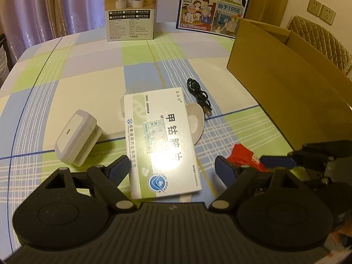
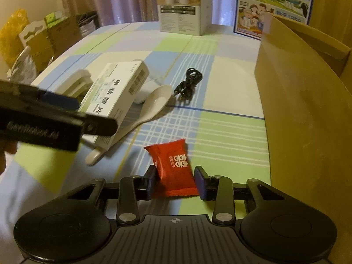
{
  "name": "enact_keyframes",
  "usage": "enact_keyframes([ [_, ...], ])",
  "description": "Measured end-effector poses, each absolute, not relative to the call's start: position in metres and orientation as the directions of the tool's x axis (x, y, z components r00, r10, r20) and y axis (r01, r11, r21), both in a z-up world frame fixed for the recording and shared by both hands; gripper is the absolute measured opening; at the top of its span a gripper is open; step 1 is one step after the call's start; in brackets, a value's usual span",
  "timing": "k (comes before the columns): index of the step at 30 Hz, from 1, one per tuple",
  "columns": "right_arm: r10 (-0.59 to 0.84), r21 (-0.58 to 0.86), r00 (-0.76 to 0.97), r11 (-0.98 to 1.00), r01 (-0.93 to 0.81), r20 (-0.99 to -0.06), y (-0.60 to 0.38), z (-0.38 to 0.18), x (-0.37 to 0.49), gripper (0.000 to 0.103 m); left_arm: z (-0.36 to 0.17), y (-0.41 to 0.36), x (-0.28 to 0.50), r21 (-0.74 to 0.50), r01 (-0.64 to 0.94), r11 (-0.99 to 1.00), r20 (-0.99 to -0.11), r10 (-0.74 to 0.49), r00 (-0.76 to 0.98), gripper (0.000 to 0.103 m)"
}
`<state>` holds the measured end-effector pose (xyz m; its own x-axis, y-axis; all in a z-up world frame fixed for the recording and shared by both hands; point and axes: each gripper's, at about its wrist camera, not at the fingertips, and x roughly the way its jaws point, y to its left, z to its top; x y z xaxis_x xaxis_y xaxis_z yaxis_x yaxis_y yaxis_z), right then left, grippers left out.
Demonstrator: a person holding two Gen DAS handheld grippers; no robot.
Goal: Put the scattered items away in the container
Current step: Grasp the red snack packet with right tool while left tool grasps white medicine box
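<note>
A white medicine box (image 1: 162, 143) lies on the checked tablecloth over a white spoon (image 2: 154, 103). My left gripper (image 1: 171, 165) is open and straddles the box's near end, with a gap on the right side. A red snack packet (image 2: 173, 167) sits between the pads of my right gripper (image 2: 176, 181), which is shut on it just above the cloth. The packet (image 1: 244, 156) also shows at the right of the left wrist view. A white plug-in night light (image 1: 77, 136) and a coiled black cable (image 1: 199, 94) lie nearby. The open cardboard box (image 1: 286, 66) stands to the right.
A humidifier carton (image 1: 132, 11) and a blue milk carton (image 1: 215, 6) stand at the table's far edge. A quilted chair back (image 1: 319, 39) is behind the cardboard box. Boxes and bags (image 2: 33, 39) crowd the area beyond the table's left side.
</note>
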<state>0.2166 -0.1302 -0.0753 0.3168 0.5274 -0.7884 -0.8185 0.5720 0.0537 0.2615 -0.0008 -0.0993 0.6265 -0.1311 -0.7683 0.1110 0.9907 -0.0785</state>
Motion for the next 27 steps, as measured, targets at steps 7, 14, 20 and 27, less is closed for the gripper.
enact_keyframes([
  [7,0.533,0.069,0.308,0.573,-0.817,-0.788,-0.132,-0.076,0.214,0.032,-0.096,-0.004,0.269,-0.029,0.106,0.994,-0.764,-0.091,0.639,0.054],
  [14,0.535,0.085,0.301,0.58,-0.81,-0.789,-0.135,-0.075,0.213,0.032,-0.092,-0.017,0.264,0.022,0.156,0.988,-0.765,-0.084,0.639,0.027],
  [20,0.541,0.102,0.296,0.588,-0.803,-0.787,-0.137,-0.074,0.214,0.032,-0.095,-0.007,0.259,0.009,0.132,0.991,-0.754,-0.08,0.652,0.048],
  [27,0.543,0.102,0.3,0.589,-0.801,-0.784,-0.137,-0.076,0.218,0.032,-0.101,-0.002,0.271,-0.006,0.131,0.991,-0.76,-0.09,0.644,0.072],
])
